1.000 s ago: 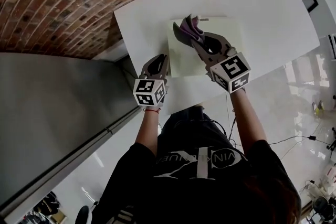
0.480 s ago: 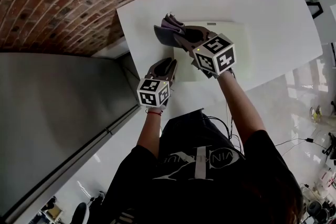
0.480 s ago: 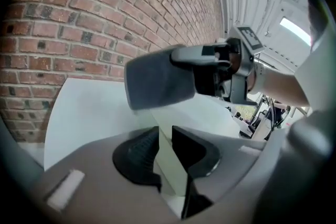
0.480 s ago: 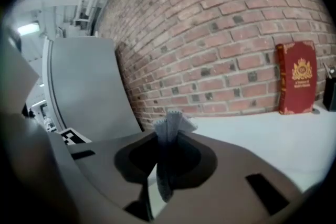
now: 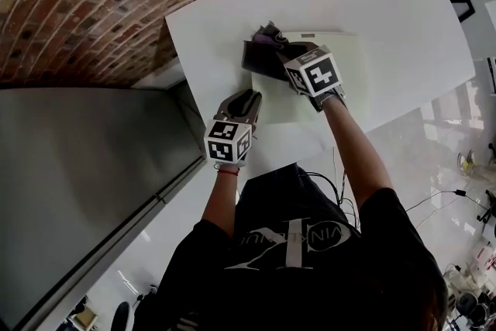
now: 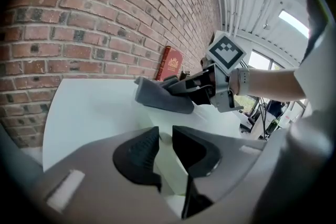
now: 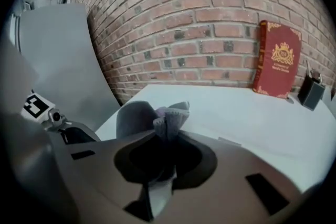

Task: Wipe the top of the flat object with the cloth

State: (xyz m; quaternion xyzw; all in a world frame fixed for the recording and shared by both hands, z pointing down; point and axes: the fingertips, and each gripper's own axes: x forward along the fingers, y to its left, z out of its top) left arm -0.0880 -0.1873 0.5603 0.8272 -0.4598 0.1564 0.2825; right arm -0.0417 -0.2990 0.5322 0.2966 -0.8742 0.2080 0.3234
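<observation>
Head view: the right gripper [image 5: 280,64] pinches the grey cloth [image 5: 260,56], which lies bunched on the far left corner of the pale flat object [image 5: 345,62] on the white surface [image 5: 403,19]. The left gripper [image 5: 249,98], its jaws just opened and slightly apart, has the object's near left edge between them.

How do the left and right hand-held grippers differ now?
The left hand-held gripper holds nothing: its jaws have just been opening, with the flat object's near left corner in the gap. The right hand-held gripper is shut on the cloth and is at the object's far left corner. Both are over the table.
</observation>
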